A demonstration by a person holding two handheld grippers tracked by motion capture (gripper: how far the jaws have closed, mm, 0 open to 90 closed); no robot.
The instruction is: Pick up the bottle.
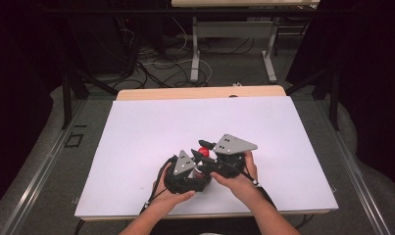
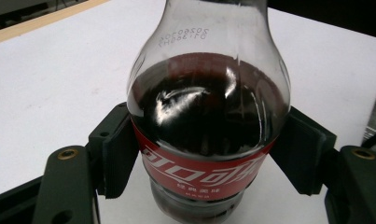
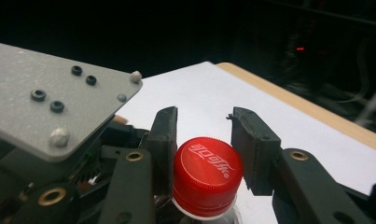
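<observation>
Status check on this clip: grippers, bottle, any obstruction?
Left gripper shut on cola bottle body. Right gripper shut on red cap. Bottle upright, cap on. Nothing in the way.

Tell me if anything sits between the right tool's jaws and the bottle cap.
Nothing visible does. The right tool has its jaws closed directly on the red cap, one on each side. Below, the left tool clamps the cola bottle around its labelled body.
</observation>
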